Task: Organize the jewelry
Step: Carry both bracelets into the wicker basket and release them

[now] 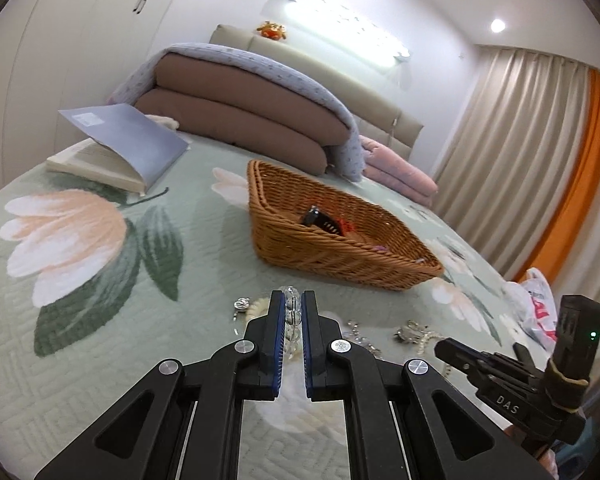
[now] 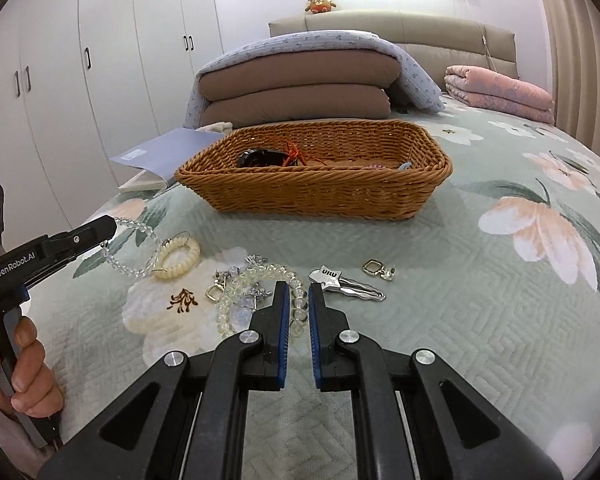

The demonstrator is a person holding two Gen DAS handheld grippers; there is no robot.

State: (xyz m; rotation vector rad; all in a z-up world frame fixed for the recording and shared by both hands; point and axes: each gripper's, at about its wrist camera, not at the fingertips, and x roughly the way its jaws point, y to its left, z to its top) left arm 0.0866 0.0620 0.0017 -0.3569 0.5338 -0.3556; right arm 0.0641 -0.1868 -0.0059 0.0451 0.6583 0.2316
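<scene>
A wicker basket (image 2: 316,192) stands on the bed and holds a dark item and an orange cord (image 2: 292,152). It also shows in the left wrist view (image 1: 332,256). My left gripper (image 1: 293,300) is shut on a clear bead bracelet (image 1: 292,312), which also shows in the right wrist view (image 2: 140,248). My right gripper (image 2: 299,292) is shut on a pale bead bracelet (image 2: 260,276). On the quilt lie a cream coil hair tie (image 2: 178,258), a silver star hair clip (image 2: 346,284) and a small earring (image 2: 374,269).
An open book (image 1: 116,152) lies at the bed's far left. Folded brown and blue quilts (image 2: 300,84) and a pink blanket (image 2: 500,92) sit behind the basket. White wardrobes (image 2: 80,80) stand left. A plastic bag (image 1: 536,308) lies at the bed's right edge.
</scene>
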